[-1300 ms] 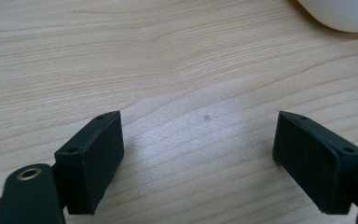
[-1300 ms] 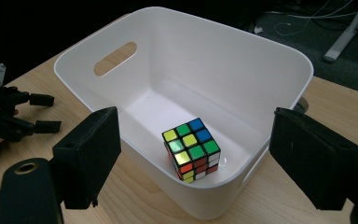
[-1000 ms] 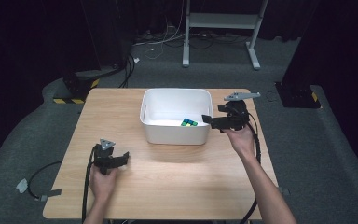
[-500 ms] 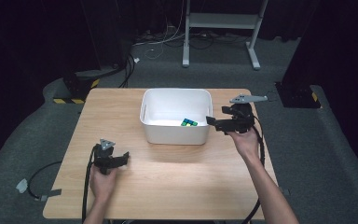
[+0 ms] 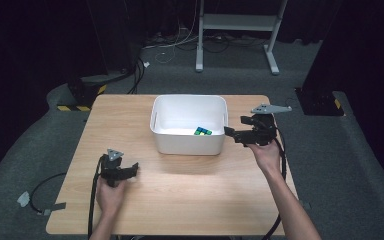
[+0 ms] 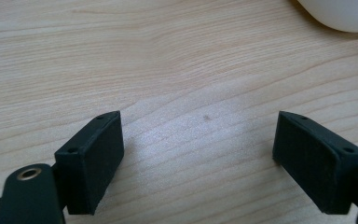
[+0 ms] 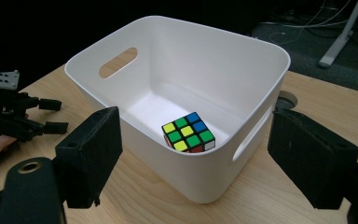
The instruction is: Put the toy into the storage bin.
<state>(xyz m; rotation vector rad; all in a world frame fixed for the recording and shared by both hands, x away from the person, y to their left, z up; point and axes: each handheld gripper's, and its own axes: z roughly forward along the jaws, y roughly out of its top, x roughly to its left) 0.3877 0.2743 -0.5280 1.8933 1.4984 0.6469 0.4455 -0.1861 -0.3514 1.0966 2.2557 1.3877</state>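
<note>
A white tub (image 5: 189,125) stands on the far middle of the wooden table (image 5: 180,185), and a puzzle cube (image 5: 202,131) lies on its floor, toward the tub's near right corner, close to the right wall. In the right gripper view the cube (image 7: 189,132) shows a top face of green, yellow and blue squares with one white square at the edge, and it sits low inside the tub (image 7: 182,60), just behind the wall that faces the camera. The right gripper (image 5: 234,133) is held just outside the tub's right wall, above the table and pointing left at the tub. Its jaws stand wide apart with nothing between them, and in its own view they frame the near side of the tub without touching it. The right hand (image 5: 265,152) grips the tool from the near side, with the forearm running back to the near right edge of the table. The left gripper (image 5: 131,168) is at the near left of the table, well apart from the tub, pointing right. Its jaws are also spread wide and hold nothing, and its own view shows bare wood grain between them with a curve of the tub's (image 6: 340,14) base at the far right corner. The left hand (image 5: 111,194) holds that tool low over the table. From the right gripper view the left gripper (image 7: 56,114) shows at the far left, beyond the tub.
</note>
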